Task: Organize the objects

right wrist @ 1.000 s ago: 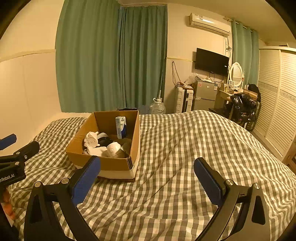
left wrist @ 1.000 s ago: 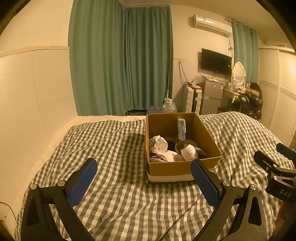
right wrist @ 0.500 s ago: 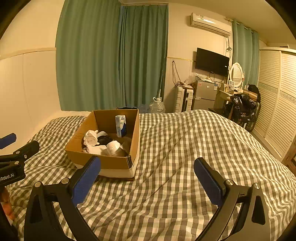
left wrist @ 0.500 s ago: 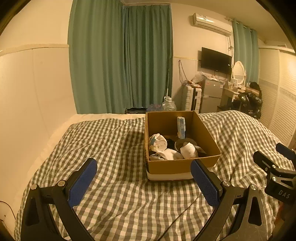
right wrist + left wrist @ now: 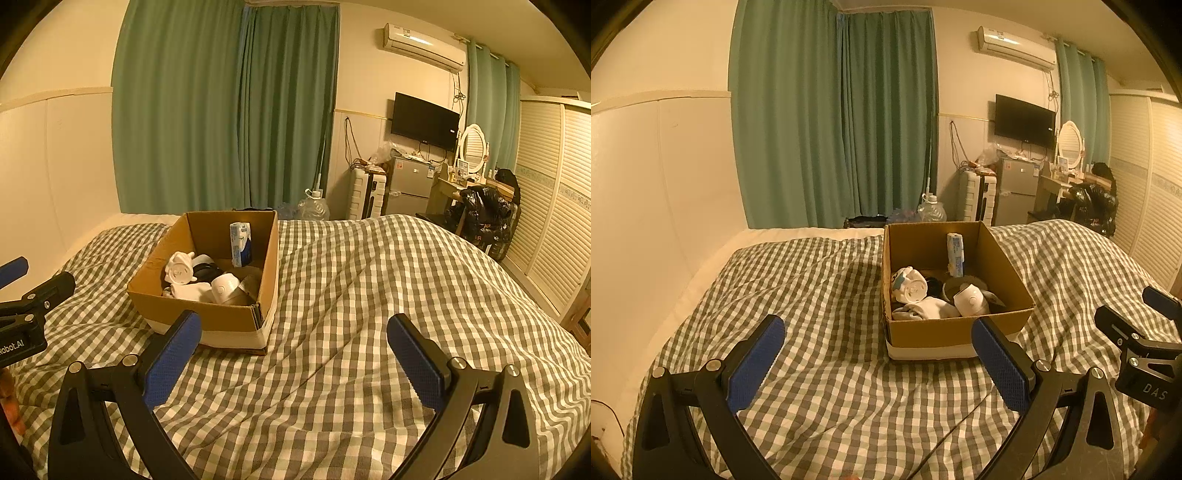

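Box sits center frame, just ahead of our left gripper; right gripper farther; both 2 grippers spread apart, empty.

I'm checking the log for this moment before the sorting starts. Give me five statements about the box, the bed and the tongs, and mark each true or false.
1. The cardboard box sits on the checked bedspread. True.
2. The left tongs are shut on a white item. False: they are open and hold nothing.
3. A blue-and-white carton stands upright against the box's far wall. True.
4. The box is empty. False: it holds several white and dark items beside the carton.
5. The right tongs are open above the bedspread. True.
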`<state>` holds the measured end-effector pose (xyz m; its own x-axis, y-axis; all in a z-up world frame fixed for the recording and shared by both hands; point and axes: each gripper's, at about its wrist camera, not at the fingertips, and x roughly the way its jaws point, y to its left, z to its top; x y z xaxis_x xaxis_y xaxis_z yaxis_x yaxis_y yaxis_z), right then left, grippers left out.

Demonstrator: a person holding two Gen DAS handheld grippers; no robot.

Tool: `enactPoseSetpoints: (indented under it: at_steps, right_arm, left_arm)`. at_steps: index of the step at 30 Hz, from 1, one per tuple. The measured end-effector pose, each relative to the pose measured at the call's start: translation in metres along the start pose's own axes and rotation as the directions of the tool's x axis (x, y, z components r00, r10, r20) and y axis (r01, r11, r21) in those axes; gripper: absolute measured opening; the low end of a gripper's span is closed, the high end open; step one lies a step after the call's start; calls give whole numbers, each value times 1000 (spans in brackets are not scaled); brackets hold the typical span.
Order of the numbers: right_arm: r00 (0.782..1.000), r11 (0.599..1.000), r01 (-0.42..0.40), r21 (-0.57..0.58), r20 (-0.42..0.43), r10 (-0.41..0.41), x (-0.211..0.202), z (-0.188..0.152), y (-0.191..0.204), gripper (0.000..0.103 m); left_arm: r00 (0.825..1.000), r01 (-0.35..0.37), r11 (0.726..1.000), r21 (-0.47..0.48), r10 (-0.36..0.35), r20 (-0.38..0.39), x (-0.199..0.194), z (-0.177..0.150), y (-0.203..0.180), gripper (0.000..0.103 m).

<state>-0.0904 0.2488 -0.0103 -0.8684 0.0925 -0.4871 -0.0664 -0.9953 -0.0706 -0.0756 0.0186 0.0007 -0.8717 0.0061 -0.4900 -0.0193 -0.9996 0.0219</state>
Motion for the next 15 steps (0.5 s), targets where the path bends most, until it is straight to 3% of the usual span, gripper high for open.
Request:
enactPoseSetpoints:
  at_steps: [15]
  right_arm:
    - [1000, 1000, -6, -8, -9, 6, 0, 0, 0, 101]
  left_arm:
    - [1000, -12, 1000, 13, 12, 0, 2, -2, -3, 103]
